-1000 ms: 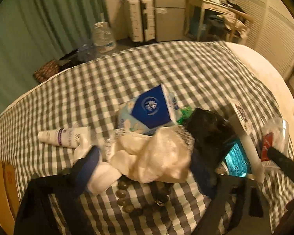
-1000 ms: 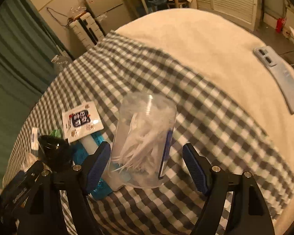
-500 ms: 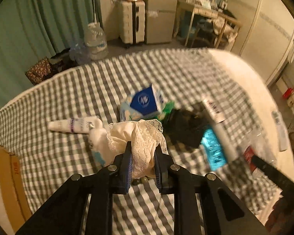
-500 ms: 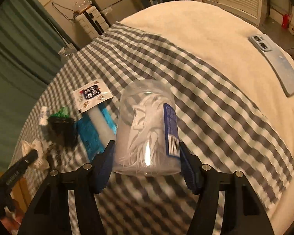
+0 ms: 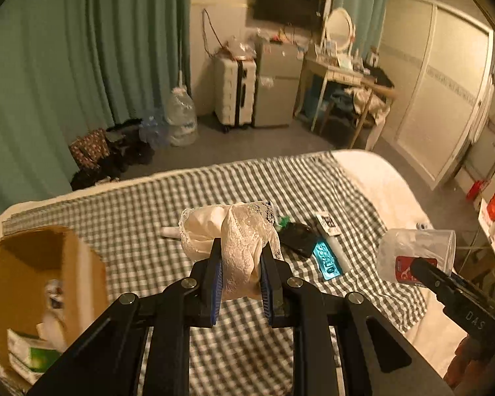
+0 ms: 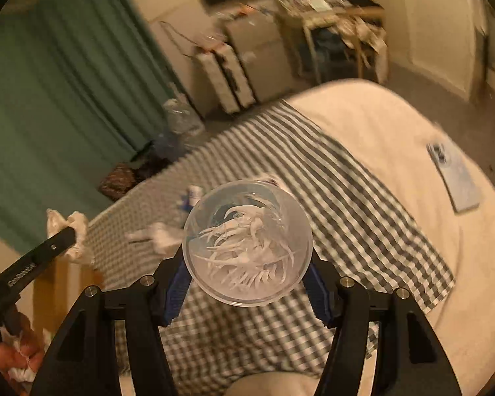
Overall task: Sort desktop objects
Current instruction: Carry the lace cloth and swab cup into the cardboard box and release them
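Checked cloth [image 5: 142, 231] spreads across the bed below and ahead of both grippers, bare cream bedding beyond its right edge. Open cardboard box [image 5: 49, 283] sits low to the left of the left gripper, packets and white scraps inside it. Left gripper [image 5: 239, 283] is clenched on a bundle of cream lace cloth [image 5: 234, 234]; the fabric is pinched between the blue pads and bunches up above the fingertips, lifted clear of the checks. Right gripper [image 6: 247, 283] clamps a clear plastic jar [image 6: 247, 241] across its round wall, jar tipped toward the camera, white picks jumbled inside; seen from the left wrist view the same jar hangs in the air well right of the left gripper, red label showing. Phone [image 6: 453, 178] lies on the bare bedding, far right of the right gripper. On the checks just ahead-right of the left gripper: a black item [image 5: 297, 237], a teal packet [image 5: 326, 262] beside it, a white tube [image 5: 326, 226] with a printed label touching the teal packet. A second white tube [image 5: 170, 231] pokes out from behind the lace bundle on its left.
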{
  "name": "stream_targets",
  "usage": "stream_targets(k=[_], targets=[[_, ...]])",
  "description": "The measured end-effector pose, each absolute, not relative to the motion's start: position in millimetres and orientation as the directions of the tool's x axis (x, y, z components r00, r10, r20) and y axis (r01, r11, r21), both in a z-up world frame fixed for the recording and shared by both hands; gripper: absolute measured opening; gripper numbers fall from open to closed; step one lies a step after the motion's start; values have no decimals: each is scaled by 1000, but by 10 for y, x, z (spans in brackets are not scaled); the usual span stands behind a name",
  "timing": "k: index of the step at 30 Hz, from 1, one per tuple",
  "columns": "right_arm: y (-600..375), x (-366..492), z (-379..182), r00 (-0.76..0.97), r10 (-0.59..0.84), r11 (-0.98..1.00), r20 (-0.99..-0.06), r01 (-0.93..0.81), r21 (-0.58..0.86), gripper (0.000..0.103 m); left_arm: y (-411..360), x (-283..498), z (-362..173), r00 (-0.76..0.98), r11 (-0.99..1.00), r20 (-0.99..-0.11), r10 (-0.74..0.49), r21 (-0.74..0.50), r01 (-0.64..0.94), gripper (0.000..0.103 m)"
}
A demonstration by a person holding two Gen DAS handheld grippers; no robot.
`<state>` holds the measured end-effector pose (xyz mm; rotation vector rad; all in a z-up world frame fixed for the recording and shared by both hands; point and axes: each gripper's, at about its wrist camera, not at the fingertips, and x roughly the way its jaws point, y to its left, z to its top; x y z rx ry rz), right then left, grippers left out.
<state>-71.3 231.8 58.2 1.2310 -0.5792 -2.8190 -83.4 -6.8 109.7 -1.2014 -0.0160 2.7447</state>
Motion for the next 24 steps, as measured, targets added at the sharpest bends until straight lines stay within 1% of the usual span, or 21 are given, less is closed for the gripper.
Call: stream_targets(k=[7, 13, 17, 24], targets=[[1457, -523, 1130, -715, -234, -954, -659, 38, 297, 61, -938, -385, 1533, -732, -995, -676, 88, -89, -37, 20], [507, -477, 1388, -687, -345, -938, -639, 221, 269, 61, -1808, -126, 1631, -749, -991, -662, 8, -108, 85, 20], [-136, -505, 1317, -628, -413, -908, -660, 336, 250, 61, -2366, 38, 1401, -730, -984, -680, -76, -67, 166, 20], [-1016, -688, 859, -487, -468, -860, -737, 442, 254, 61, -3081, 63, 692, -638, -955, -766, -79, -124, 268, 20]])
